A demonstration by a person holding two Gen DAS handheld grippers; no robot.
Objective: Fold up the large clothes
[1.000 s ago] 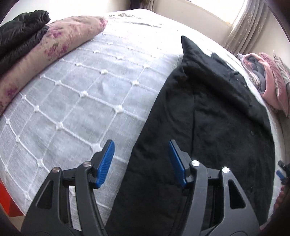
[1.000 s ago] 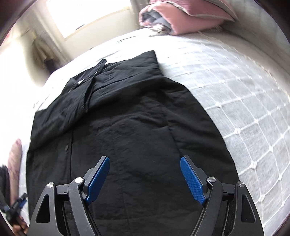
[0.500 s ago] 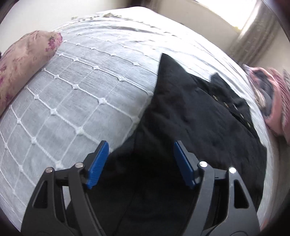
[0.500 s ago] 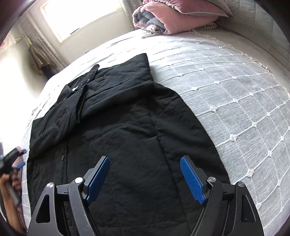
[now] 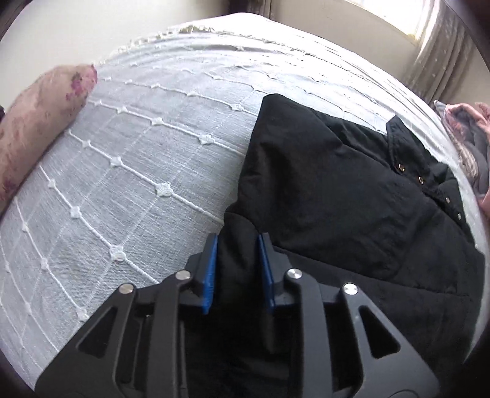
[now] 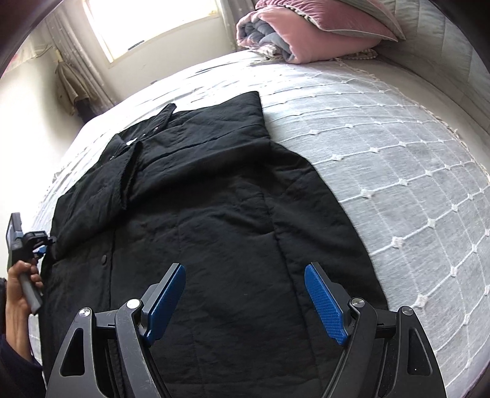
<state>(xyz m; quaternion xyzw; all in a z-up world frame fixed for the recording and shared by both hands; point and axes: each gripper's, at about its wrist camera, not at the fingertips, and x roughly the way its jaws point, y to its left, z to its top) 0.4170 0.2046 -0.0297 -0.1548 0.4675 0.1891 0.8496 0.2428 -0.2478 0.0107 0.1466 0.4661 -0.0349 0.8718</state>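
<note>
A large black jacket [image 6: 214,214] lies flat on the bed with both sleeves folded in over its front; it also shows in the left wrist view [image 5: 352,214]. My left gripper [image 5: 237,269] is shut on the jacket's left side edge, with black cloth pinched between the blue pads. In the right wrist view the left gripper [image 6: 29,245] sits at the jacket's far left edge, held by a hand. My right gripper [image 6: 245,294] is open and empty, hovering over the jacket's lower part.
A grey-white quilted bedspread [image 6: 398,153] covers the bed [image 5: 122,183]. A floral pillow [image 5: 36,122] lies at the left. Folded pink and grey bedding [image 6: 306,30] sits at the head. A window [image 6: 147,21] and curtains are beyond.
My left gripper moved forward along the jacket's left edge and closed on it. My right gripper stayed open and drew back slightly above the jacket.
</note>
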